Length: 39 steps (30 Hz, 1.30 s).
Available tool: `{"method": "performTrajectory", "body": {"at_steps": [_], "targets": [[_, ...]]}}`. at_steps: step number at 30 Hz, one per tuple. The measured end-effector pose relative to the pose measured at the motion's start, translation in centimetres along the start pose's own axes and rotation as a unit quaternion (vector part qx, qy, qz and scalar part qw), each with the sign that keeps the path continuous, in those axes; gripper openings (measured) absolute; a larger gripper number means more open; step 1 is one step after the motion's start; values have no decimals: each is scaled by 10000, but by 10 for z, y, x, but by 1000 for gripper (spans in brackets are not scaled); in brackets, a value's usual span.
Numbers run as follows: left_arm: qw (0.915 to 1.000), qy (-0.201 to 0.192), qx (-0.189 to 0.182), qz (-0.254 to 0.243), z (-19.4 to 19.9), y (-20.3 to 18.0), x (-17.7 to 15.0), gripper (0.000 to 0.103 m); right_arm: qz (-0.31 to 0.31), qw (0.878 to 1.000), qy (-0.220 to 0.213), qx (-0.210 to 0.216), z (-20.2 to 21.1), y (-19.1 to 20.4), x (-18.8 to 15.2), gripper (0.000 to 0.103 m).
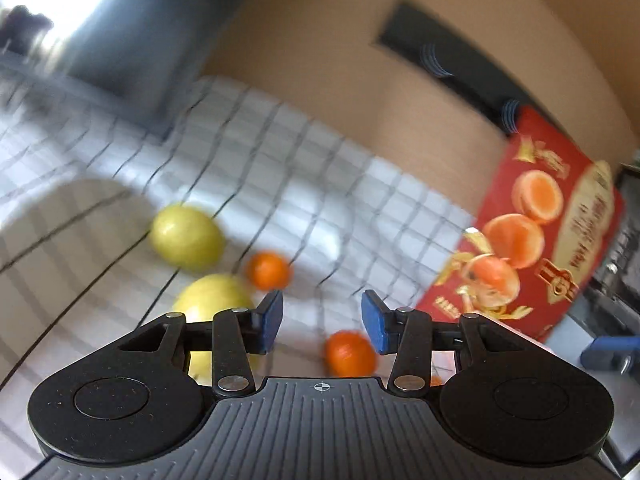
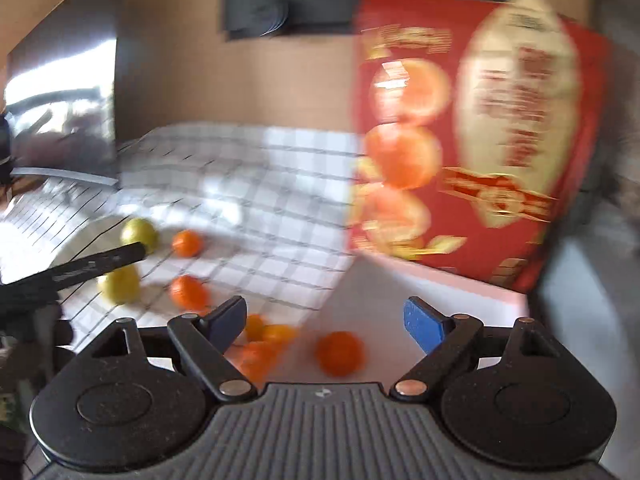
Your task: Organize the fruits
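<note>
On the checked cloth (image 1: 248, 168) lie two yellow lemons (image 1: 186, 236) (image 1: 212, 300) and an orange (image 1: 267, 270). My left gripper (image 1: 322, 322) hangs open above the cloth. Another orange (image 1: 350, 354) lies on the cloth below its right pad, untouched. In the right wrist view my right gripper (image 2: 326, 322) stands wide open over the white floor of a box (image 2: 380, 292). One orange (image 2: 340, 354) rests there beyond the fingers, free of both pads. Several small oranges (image 2: 260, 344) sit by its left finger. The frames are blurred.
The box's red lid (image 2: 472, 132) (image 1: 532, 232), printed with oranges, stands upright at the right. A tan wall with a dark bar (image 2: 304, 4) is behind. A black finger of the other gripper (image 2: 100, 264) reaches in from the left over the lemons (image 2: 120, 284).
</note>
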<state>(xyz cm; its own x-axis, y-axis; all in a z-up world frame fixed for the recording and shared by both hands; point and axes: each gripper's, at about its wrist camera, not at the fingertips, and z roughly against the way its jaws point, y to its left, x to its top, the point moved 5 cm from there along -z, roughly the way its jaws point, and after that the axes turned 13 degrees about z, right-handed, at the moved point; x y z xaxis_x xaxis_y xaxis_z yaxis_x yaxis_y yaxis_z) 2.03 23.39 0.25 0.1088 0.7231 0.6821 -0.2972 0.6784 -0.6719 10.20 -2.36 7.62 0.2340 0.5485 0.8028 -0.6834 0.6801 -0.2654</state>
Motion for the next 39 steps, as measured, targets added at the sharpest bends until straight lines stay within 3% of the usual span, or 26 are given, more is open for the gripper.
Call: {"method": "performTrajectory", "body": {"at_steps": [2, 6, 11, 13, 14, 17, 23, 30, 35, 39], "targets": [[9995, -222, -153, 185, 6, 7, 6, 48, 274, 9994, 106, 157, -11, 30, 3, 83], [9991, -294, -29, 288, 6, 13, 8, 42, 467, 9967, 512, 424, -54, 75, 7, 78], [9991, -399, -88, 118, 9, 7, 6, 42, 846, 9917, 948, 218, -97, 103, -4, 75], [9992, -376, -136, 78, 11, 7, 4, 42, 904, 9900, 1072, 140, -109, 109, -8, 65], [9993, -335, -138, 62, 10, 7, 2, 42, 858, 9901, 1091, 230, -113, 110, -11, 63], [9997, -233, -118, 13, 7, 7, -1, 42, 732, 9894, 1125, 557, -115, 112, -16, 45], [9997, -182, -143, -81, 6, 4, -6, 42, 1042, 9864, 1085, 666, -90, 129, -31, 42], [9992, -27, -222, -318, 3, -4, -14, 42, 947, 9842, 885, 1203, -34, 122, -62, 40], [9981, 47, -248, -556, 2, -12, -20, 42, 898, 9881, 707, 1025, -3, 99, -80, 37], [9983, 38, -191, -555, 0, -11, -20, 42, 741, 9942, 624, 475, 4, 69, -95, 37]]}}
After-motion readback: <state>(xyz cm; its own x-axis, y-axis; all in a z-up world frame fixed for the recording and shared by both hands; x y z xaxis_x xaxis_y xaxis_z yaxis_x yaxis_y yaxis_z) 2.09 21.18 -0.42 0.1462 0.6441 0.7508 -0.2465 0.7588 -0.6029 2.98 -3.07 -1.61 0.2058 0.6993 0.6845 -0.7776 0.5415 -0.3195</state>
